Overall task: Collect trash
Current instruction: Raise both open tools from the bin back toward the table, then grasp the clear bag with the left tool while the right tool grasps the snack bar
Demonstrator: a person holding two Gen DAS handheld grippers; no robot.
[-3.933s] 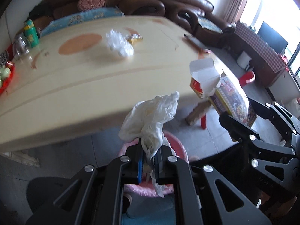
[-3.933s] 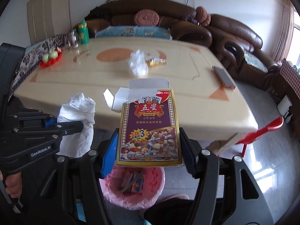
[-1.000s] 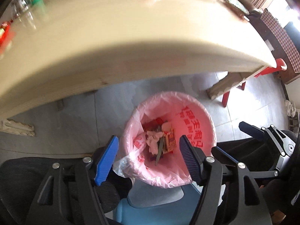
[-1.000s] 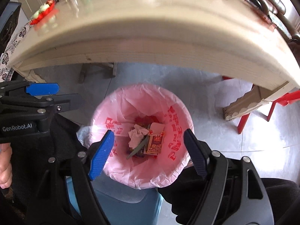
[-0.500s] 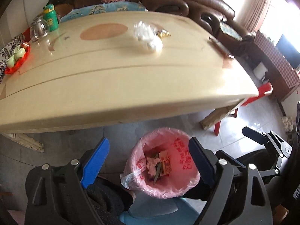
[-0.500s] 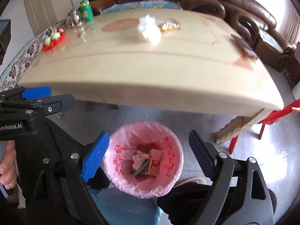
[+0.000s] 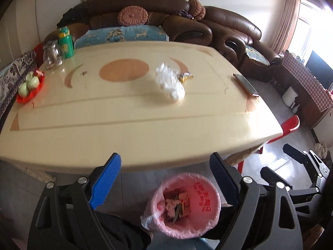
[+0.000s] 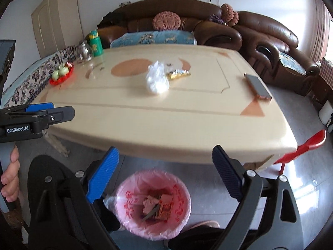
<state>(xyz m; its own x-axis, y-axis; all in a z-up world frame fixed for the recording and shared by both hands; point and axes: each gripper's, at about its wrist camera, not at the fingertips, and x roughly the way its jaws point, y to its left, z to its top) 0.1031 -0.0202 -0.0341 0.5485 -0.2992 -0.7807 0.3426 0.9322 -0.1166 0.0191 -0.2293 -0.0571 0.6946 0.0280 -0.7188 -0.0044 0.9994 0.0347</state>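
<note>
A pink-lined trash bin stands on the floor below the table's near edge, with a card box and crumpled scraps inside. A crumpled clear plastic bag and a gold wrapper lie on the beige table. My left gripper is open and empty above the bin. My right gripper is open and empty above the bin. The left gripper also shows at the left of the right wrist view.
A phone lies near the table's right edge. A red fruit dish, a glass jar and a green bottle stand at the far left. A red stool is by the right corner. Brown sofas are behind.
Both grippers have let their trash fall into the bin, opened, and risen from the bin up to table height, so the tabletop is in view again.
</note>
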